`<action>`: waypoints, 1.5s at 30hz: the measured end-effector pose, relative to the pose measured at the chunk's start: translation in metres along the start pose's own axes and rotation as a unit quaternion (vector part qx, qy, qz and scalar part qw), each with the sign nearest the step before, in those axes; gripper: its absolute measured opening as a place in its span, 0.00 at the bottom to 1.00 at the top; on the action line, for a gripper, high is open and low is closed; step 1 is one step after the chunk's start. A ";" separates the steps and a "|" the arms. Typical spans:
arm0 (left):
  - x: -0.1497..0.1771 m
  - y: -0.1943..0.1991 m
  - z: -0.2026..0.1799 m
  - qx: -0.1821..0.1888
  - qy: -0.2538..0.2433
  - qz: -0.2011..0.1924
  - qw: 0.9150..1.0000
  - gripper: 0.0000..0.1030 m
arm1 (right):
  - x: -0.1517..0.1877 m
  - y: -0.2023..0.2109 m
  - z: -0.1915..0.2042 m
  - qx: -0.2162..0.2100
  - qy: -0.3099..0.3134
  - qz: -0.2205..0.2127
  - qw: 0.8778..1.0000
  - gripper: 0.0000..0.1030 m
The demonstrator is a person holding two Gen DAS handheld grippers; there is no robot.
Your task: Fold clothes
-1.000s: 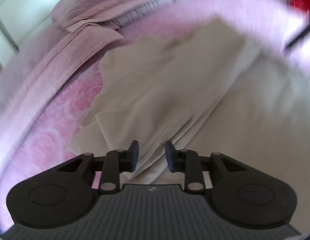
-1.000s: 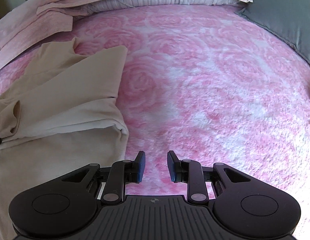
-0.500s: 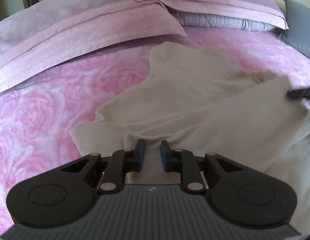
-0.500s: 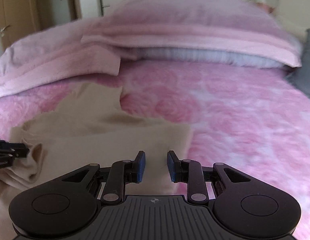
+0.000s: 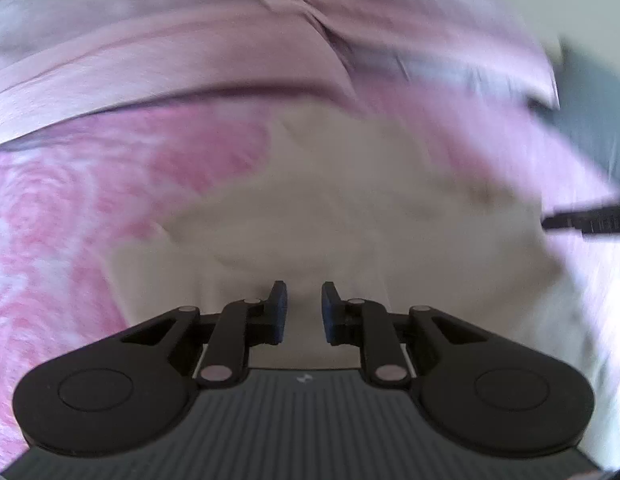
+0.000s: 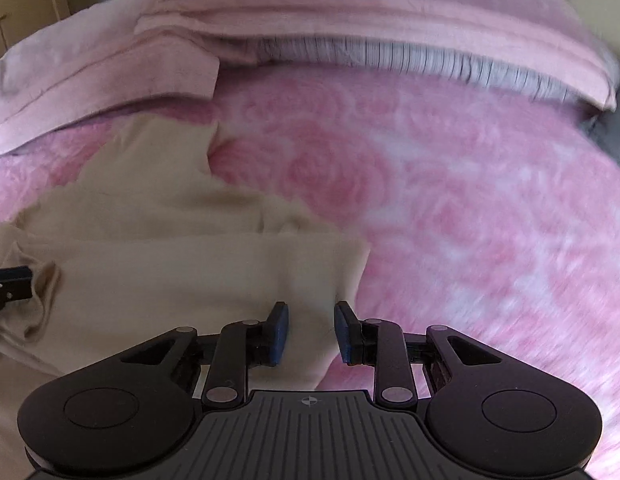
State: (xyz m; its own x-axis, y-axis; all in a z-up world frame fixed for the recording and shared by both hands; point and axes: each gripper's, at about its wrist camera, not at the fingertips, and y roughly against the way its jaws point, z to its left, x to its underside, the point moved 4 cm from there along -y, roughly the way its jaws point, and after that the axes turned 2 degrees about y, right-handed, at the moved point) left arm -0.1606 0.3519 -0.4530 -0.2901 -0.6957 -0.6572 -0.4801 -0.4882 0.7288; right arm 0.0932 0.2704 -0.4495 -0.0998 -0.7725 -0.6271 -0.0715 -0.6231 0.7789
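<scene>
One beige garment [image 6: 158,264] lies rumpled on the pink rose-patterned bed [image 6: 449,200], two pink pillows [image 6: 349,12] at 12 o'clock. The left tool [image 5: 302,307] has narrowed since a second ago, cloth between its pads; whether it pinches, I cannot tell. The right tool [image 6: 311,330] stays parted over the garment's edge.

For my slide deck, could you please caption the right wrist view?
Right gripper, jaws apart, over the edge of a beige garment on a pink rose-patterned blanket, pink pillows behind.

Matt beige cloth garment [image 6: 158,276] lies on a plush, fuzzy pink rose-patterned blanket [image 6: 449,208].
</scene>
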 end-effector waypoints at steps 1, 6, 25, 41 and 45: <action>-0.012 0.001 0.008 -0.003 0.009 -0.005 1.000 0.15 | -0.009 0.004 -0.002 -0.007 -0.012 -0.013 1.000 0.27; -0.069 -0.028 0.046 0.016 0.069 -0.008 0.997 0.26 | -0.057 -0.037 -0.009 -0.112 -0.111 -0.002 0.987 0.27; -0.122 -0.110 0.054 0.201 0.149 -0.001 0.968 0.03 | -0.132 -0.148 0.014 -0.277 -0.152 0.005 0.949 0.05; 0.052 0.037 0.020 0.170 0.043 0.100 0.979 0.04 | 0.054 0.022 0.064 -0.201 0.130 0.080 0.968 0.06; 0.023 0.055 0.022 0.166 0.067 0.029 0.983 0.05 | 0.034 0.034 0.055 -0.184 0.061 0.040 0.980 0.17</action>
State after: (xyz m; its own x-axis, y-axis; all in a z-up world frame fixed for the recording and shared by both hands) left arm -0.2117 0.3205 -0.4319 -0.2235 -0.7914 -0.5689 -0.7167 -0.2621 0.6462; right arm 0.0328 0.2299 -0.4438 0.0310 -0.8161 -0.5771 0.2965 -0.5439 0.7850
